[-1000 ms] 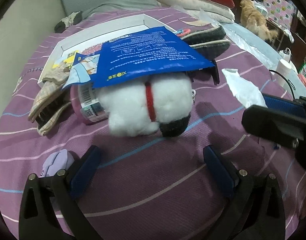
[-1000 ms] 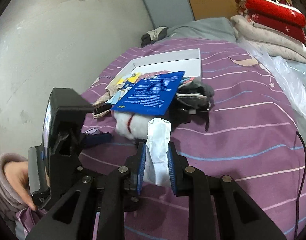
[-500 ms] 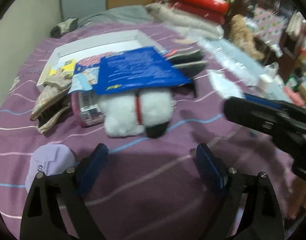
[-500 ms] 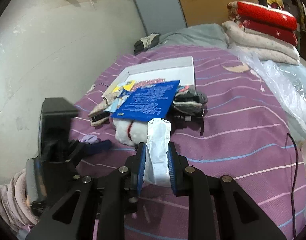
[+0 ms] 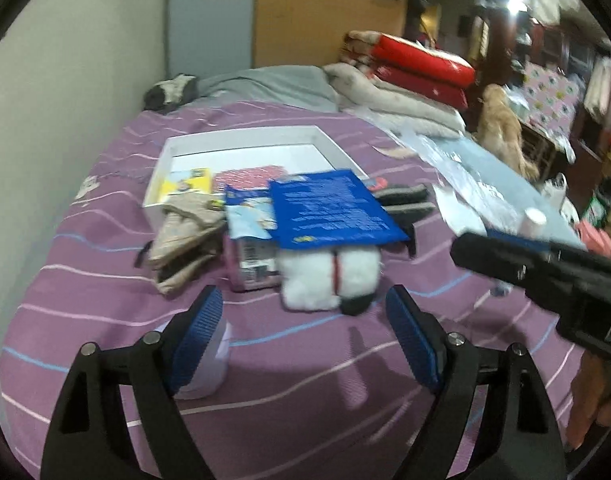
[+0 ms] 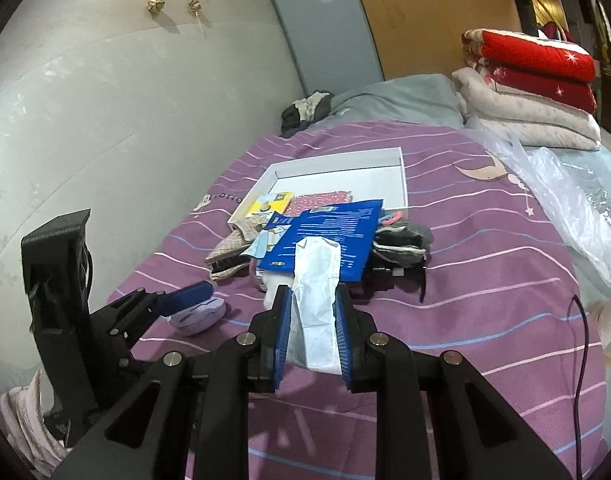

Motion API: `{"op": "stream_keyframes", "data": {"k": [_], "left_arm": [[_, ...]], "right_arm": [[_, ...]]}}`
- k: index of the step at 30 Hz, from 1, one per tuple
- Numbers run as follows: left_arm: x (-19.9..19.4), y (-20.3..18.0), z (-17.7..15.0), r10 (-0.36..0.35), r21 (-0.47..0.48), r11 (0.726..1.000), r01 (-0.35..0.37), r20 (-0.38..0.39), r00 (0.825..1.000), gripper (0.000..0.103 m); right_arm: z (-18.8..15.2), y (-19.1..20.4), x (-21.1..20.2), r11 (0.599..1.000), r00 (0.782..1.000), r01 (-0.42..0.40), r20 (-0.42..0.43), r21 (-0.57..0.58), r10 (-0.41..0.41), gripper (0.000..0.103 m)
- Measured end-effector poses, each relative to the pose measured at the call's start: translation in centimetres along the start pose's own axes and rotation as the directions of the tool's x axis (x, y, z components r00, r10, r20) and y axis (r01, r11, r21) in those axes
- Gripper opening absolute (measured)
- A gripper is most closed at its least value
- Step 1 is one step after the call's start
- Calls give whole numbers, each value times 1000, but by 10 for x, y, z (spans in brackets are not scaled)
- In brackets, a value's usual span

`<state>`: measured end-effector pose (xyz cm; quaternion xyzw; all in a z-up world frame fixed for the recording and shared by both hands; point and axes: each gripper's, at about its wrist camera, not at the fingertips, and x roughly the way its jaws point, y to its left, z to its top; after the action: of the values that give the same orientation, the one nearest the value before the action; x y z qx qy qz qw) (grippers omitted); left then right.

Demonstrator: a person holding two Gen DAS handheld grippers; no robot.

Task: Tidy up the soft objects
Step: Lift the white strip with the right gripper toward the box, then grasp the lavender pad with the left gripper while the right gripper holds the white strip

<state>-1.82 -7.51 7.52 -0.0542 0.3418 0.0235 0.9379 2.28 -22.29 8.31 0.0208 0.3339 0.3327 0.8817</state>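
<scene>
While the right gripper (image 6: pixel 312 334) is clamped on a white packet (image 6: pixel 316 280), the left gripper (image 5: pixel 301 334) has nothing between its blue pads; its jaws have just been closing a bit but stand wide apart over bare bedspread (image 5: pixel 105 280).

The packet is a flat, crinkly, soft-looking white pouch, longer than wide, sticking up and forward out of the pads with its top end loose. It's held up off the bed, in front of the pile.

The pile sits mid-bed: a blue pouch (image 5: pixel 329 208) with white print lies on top of a white plush (image 5: pixel 329 276) that has a red band around it and a dark tip at the near end. Left of the plush there's a pink tube (image 5: pixel 245 264) with a barcode label, then beige checked fabric (image 5: pixel 185 236) slumped over the near corner of a white tray (image 5: pixel 325 144). Right of the blue pouch, grey socks (image 6: pixel 401 240). In the tray I can see a yellow packet (image 6: pixel 271 202) and something with a pink pattern, too blurry to tell what.

A small lilac item (image 6: pixel 197 314) lies on the bed just under the left gripper's left finger.
</scene>
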Motion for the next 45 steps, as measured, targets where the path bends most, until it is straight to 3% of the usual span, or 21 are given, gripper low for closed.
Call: {"op": "stream_keyframes", "data": {"k": [3,15,20,28,33,38,45], "left_arm": [[1,10,1,42,-41,998,-42,3,999,84],[4,45,-1,59,-168,984,-66,-47,997,84],[10,70,-2,103,-232,965,-124,-100,990,84],[35,95,-16,3,-324,942,-87,-251,968,84],[36,95,-18,-36,-328,943,-54,-263,964,64],[33,87,-18,-4,-283,956,-79,-281,960,59],[28,90,-14,-6,-290,954,-75,-270,963,56]], "right_arm": [[-2,2,5,1000,1000,8,-9,4,-8,20],[3,19,21,1000,1000,-19,-13,-17,19,20],[-1,29,25,998,1000,-4,-27,-68,2,20],[-3,27,26,997,999,3,-35,-74,-5,20],[-3,24,26,998,999,2,-39,-60,-4,20],[-3,25,25,998,999,1,-40,-61,-3,20],[-3,24,25,998,999,-1,-40,-62,-2,20]]}}
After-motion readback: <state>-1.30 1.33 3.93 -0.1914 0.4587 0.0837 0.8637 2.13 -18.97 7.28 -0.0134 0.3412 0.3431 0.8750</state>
